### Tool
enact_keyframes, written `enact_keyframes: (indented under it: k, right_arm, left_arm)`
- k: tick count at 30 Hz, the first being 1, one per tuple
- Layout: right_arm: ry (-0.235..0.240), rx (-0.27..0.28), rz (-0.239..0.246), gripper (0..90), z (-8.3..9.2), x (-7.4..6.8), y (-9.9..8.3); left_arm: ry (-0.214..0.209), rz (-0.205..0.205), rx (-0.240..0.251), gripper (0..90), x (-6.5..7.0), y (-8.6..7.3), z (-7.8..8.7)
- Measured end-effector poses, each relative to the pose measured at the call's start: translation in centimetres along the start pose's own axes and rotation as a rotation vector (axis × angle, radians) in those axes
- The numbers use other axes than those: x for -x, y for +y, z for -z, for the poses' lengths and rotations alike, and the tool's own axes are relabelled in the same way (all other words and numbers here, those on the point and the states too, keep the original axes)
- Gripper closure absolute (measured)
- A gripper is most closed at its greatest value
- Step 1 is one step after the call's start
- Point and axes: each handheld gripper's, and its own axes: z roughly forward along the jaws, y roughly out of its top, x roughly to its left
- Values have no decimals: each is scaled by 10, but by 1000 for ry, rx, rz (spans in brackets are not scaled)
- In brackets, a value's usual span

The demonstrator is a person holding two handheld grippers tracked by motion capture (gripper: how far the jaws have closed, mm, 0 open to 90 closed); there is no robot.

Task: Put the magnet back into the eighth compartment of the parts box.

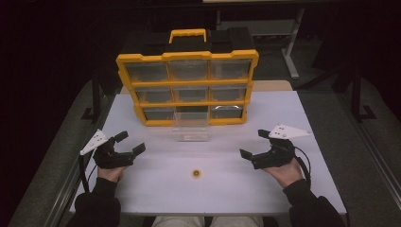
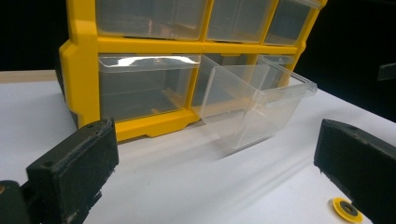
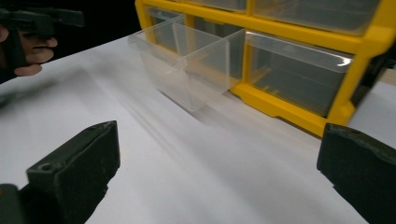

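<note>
Left tool [image 1: 126,144] sits at the lower left of the high view, its jaws spread wide and holding nothing; I see my right tool [image 1: 253,144] at the lower right, likewise spread and empty. Both hover just above the white bench [image 1: 156,189], well apart from each other. Between them, toward the bottom centre, a small yellow disc [image 1: 197,174] lies flat on the bench; in the left gripper view it shows at the lower right [image 2: 347,209], just beside one jaw. A clear drawer [image 1: 190,126] stands pulled out at the middle of the frame, in front of the yellow organizer [image 1: 187,56], whose bottom middle slot is open.
</note>
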Motion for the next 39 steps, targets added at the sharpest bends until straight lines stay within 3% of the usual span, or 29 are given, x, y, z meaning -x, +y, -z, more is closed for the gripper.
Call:
enact_keyframes:
  k: [5, 9, 13, 19, 29, 39]
  right_arm:
    - [40, -38, 12, 0, -11, -8, 4]
    - [96, -70, -4, 0, -18, -15, 8]
    - [107, -83, 12, 0, -23, -21, 11]
    - [149, -160, 35, 0, -38, -34, 12]
    - [225, -234, 72, 0, -57, -50, 16]
    - [250, -286, 105, 0, -72, -60, 20]
  left_arm:
    - [2, 17, 11, 0, 0, 0, 1]
    - [7, 22, 13, 0, -1, 0, 1]
    - [11, 21, 11, 0, -1, 0, 1]
    - [20, 18, 21, 0, -1, 1, 2]
    - [12, 12, 16, 0, -1, 1, 1]
    - [12, 12, 19, 0, -1, 1, 1]
